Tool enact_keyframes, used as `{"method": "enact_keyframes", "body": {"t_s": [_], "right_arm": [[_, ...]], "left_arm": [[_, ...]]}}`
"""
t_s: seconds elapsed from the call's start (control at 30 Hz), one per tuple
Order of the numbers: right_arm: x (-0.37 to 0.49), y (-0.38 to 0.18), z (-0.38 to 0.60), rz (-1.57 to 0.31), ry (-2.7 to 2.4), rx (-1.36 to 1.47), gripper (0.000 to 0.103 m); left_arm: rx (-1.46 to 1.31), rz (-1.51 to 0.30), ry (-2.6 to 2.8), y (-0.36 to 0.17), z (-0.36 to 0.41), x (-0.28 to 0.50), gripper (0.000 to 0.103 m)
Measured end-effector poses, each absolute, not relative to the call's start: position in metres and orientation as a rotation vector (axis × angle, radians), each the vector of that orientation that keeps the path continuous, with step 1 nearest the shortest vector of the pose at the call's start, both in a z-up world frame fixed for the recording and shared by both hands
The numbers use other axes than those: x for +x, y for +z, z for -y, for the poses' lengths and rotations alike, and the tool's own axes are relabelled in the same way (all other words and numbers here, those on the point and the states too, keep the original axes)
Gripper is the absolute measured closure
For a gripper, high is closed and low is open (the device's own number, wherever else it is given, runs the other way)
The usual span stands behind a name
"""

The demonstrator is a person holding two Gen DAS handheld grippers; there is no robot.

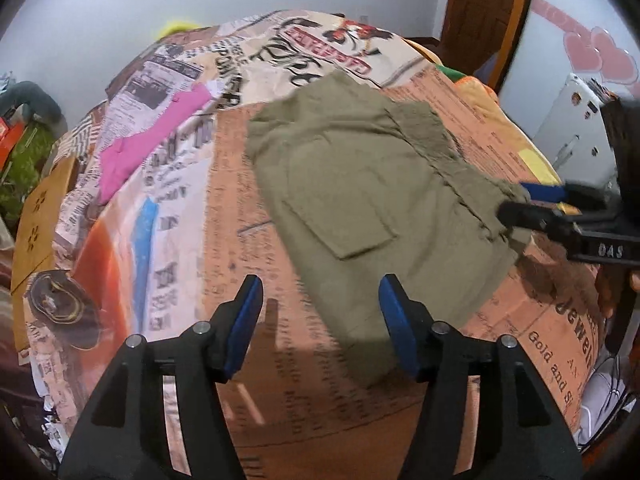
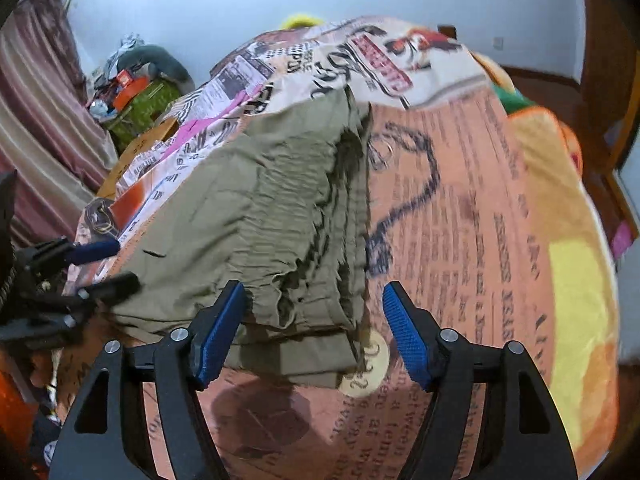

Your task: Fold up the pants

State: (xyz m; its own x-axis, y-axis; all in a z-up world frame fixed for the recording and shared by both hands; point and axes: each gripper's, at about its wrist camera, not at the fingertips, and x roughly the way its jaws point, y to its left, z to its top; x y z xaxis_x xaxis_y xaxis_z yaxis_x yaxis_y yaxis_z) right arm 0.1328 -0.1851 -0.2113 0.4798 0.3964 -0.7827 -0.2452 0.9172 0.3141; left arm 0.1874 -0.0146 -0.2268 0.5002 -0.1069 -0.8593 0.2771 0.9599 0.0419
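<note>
The green pants lie folded on the bed. Both claws, left and right, gape wide and hold nothing.

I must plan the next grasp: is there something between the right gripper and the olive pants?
Nothing visible. The right gripper, jaws open, is right at the gathered waistband of the olive pants on the printed bedsheet. The pink garment lies beyond them.
</note>
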Motion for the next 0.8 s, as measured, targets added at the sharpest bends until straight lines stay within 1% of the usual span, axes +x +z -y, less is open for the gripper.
{"method": "enact_keyframes", "body": {"t_s": [0.2,0.37,0.47,0.67,0.8], "right_arm": [[0.128,-0.215,0.194,-0.998,0.407,0.207,0.032],[0.128,-0.214,0.194,-0.995,0.412,0.206,0.032],[0.128,-0.216,0.196,-1.000,0.414,0.231,0.032],[0.129,-0.213,0.196,-0.996,0.416,0.224,0.030],[0.130,-0.212,0.194,-0.994,0.425,0.202,0.030]], "left_arm": [[0.194,-0.983,-0.141,-0.214,-0.009,0.226,0.042],[0.175,-0.994,-0.111,-0.214,-0.020,0.282,0.038],[0.162,-1.025,-0.114,-0.222,-0.021,0.314,0.035],[0.123,-1.096,-0.164,-0.248,-0.014,0.368,0.035],[0.029,-1.150,-0.197,-0.267,-0.017,0.400,0.035]]}}
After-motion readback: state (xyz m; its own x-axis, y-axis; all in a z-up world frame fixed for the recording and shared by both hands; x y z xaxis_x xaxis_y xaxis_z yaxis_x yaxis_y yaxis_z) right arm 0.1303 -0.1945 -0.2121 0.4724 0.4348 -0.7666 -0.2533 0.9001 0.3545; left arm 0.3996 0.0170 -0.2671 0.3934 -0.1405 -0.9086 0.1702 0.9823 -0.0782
